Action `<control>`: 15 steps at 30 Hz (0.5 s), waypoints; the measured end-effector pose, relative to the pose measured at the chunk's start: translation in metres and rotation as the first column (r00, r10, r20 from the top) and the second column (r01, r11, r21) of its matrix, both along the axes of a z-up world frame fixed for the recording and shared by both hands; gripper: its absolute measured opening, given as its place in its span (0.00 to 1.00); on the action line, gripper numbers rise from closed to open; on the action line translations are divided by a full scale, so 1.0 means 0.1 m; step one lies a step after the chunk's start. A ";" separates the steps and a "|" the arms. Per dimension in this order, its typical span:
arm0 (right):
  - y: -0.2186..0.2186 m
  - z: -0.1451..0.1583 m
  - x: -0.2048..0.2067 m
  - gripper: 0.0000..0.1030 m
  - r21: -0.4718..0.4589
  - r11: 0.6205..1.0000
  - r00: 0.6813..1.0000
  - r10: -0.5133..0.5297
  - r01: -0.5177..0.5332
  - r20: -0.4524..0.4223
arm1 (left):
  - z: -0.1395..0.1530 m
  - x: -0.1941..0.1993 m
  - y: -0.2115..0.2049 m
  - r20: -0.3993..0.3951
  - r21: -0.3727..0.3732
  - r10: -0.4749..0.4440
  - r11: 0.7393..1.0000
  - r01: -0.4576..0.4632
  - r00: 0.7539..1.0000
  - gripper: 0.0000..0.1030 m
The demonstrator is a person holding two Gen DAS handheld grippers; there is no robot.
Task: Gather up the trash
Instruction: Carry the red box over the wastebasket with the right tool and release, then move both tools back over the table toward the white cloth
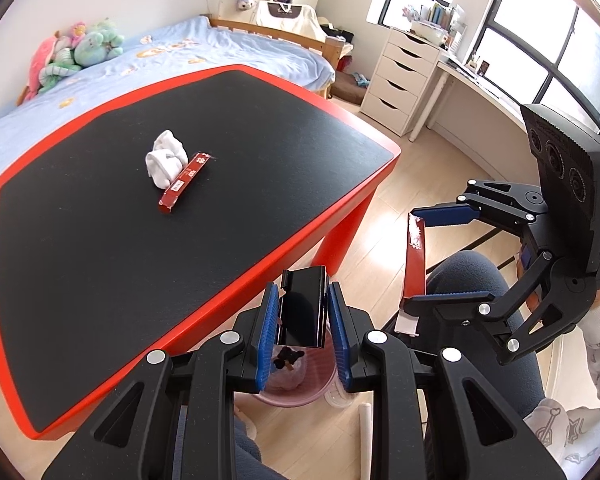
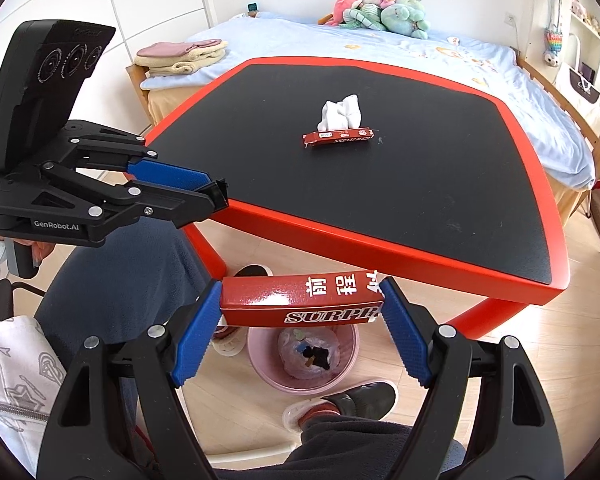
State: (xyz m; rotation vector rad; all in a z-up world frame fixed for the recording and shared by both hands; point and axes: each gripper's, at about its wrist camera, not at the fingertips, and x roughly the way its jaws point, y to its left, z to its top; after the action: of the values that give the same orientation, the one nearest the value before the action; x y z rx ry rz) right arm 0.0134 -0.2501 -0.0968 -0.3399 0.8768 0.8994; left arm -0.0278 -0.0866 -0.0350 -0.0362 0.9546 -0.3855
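Above pink bin (image 2: 300,354) – L gripper (image 1: 303,312) clamps black clip (image 1: 304,306), R gripper (image 2: 300,312) clamps red box (image 2: 300,300).

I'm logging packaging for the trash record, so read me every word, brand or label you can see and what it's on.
"SURPR", cut off by a finger, and "前程" plus a clipped third character: red box in the right gripper.
"GenRobot.AI": left gripper body.
Red box on the table: white label and print too small to read.

The counter (image 2: 400,184) is black with a red rim. A red box (image 2: 300,300) bears white lettering; the bin (image 2: 260,354) is pink. The bed (image 1: 228,52) is pale blue.
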 end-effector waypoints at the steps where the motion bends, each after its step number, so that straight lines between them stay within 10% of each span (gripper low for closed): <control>1: 0.00 0.00 0.00 0.76 0.002 1.000 1.000 0.002 -0.002 -0.003 | -0.01 0.00 0.00 -0.002 -0.001 -0.003 1.000 0.003 1.000 0.24; 5: -0.02 -0.02 0.03 0.85 0.010 1.000 1.000 0.014 -0.014 -0.024 | -0.03 0.03 -0.04 -0.011 -0.002 -0.012 1.000 0.012 1.000 0.27; 10: -0.04 -0.07 0.07 0.93 -0.004 1.000 0.999 -0.008 0.008 -0.032 | -0.07 0.08 0.00 -0.008 0.001 0.028 1.000 -0.028 1.000 0.80; 15: -0.08 -0.09 0.09 0.96 -0.005 0.999 0.998 -0.042 0.042 -0.040 | -0.04 0.07 0.09 0.009 0.013 0.076 0.997 -0.076 0.997 0.89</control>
State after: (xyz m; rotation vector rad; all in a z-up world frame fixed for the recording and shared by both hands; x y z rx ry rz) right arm 0.0225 -0.2583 -0.1053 -0.3073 0.9195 0.8678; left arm -0.0210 -0.0773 -0.0395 -0.0588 0.9446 -0.3094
